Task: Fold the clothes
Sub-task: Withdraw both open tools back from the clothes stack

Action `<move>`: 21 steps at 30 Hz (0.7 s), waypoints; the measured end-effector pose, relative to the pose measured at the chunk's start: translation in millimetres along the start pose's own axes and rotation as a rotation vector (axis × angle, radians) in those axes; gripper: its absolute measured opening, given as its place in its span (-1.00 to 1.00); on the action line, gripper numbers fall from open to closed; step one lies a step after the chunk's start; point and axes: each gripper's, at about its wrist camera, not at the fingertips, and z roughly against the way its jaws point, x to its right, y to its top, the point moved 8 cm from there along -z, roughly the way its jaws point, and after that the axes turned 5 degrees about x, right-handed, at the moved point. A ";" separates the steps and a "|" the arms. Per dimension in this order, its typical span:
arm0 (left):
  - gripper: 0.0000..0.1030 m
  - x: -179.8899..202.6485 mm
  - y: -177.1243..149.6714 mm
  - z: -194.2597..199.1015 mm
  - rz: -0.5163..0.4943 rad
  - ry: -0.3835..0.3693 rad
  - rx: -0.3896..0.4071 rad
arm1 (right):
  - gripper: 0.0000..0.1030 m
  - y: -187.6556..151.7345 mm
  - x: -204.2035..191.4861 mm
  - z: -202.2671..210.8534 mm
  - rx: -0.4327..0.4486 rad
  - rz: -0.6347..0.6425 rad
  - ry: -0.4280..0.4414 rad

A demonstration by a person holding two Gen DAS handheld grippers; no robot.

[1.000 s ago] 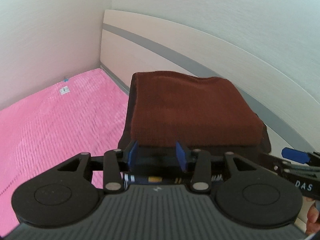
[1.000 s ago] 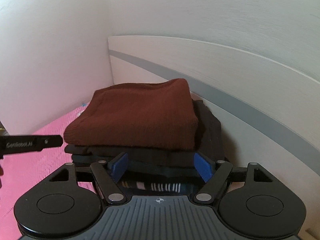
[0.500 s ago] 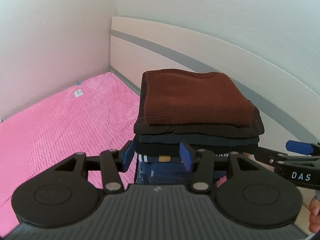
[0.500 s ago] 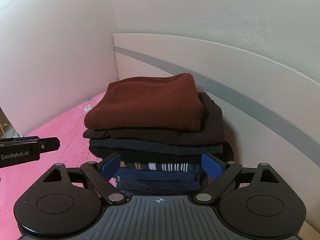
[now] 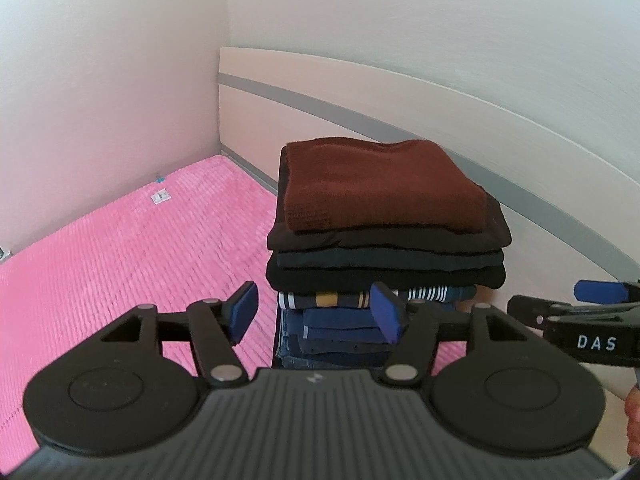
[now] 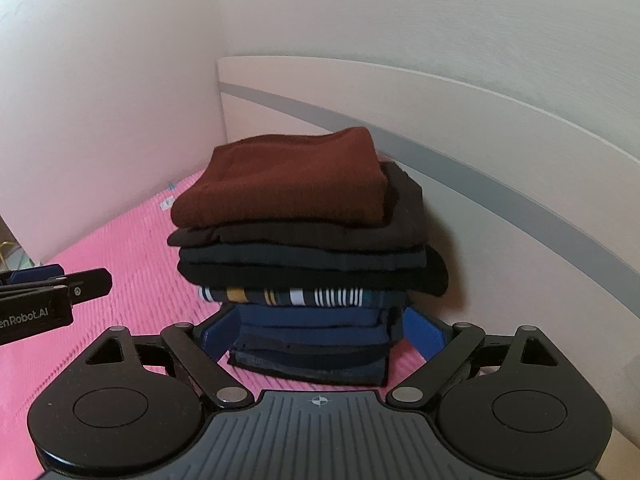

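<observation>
A tall stack of folded clothes (image 5: 384, 264) (image 6: 312, 264) stands on the pink bedspread (image 5: 120, 256) against the headboard. A folded rust-brown sweater (image 5: 376, 184) (image 6: 288, 184) lies on top, over dark garments, a striped one and blue ones. My left gripper (image 5: 316, 314) is open in front of the stack's lower layers, holding nothing. My right gripper (image 6: 316, 330) is open wide, its blue pads on either side of the stack's base, apart from it. Each gripper shows at the edge of the other's view.
A pale headboard with a grey stripe (image 5: 440, 136) (image 6: 460, 160) curves behind the stack. White walls (image 5: 100, 80) meet in the corner at the left. A small white label (image 5: 160, 197) lies on the bedspread. A fingertip (image 5: 632, 420) shows at the right edge.
Both grippers have drawn back and down from the stack, which now shows in full. Both have opened wider; the brown sweater stays on top.
</observation>
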 end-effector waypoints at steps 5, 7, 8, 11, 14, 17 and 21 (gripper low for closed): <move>0.17 0.3 -6.7 9.5 0.005 0.003 0.016 | 1.00 -6.4 0.3 11.7 0.009 0.002 -0.012; 0.20 1.3 -9.0 12.0 0.004 0.000 0.019 | 1.00 -8.6 -0.4 15.3 0.011 0.003 -0.013; 0.20 2.1 -10.3 12.9 0.002 -0.002 0.019 | 1.00 -9.7 -0.7 17.1 0.012 0.003 -0.014; 0.20 4.2 -12.9 15.5 -0.003 -0.007 0.023 | 1.00 -13.4 -1.8 20.0 0.009 0.005 -0.014; 0.20 6.7 -14.7 18.1 -0.007 -0.014 0.029 | 1.00 -16.3 -2.9 21.1 0.002 0.006 -0.018; 0.20 8.4 -16.4 20.3 -0.010 -0.018 0.033 | 1.00 -18.6 -3.1 21.7 0.000 0.005 -0.020; 0.20 7.1 -19.7 20.0 -0.008 -0.008 0.027 | 1.00 -20.7 -3.2 21.0 -0.005 0.003 -0.020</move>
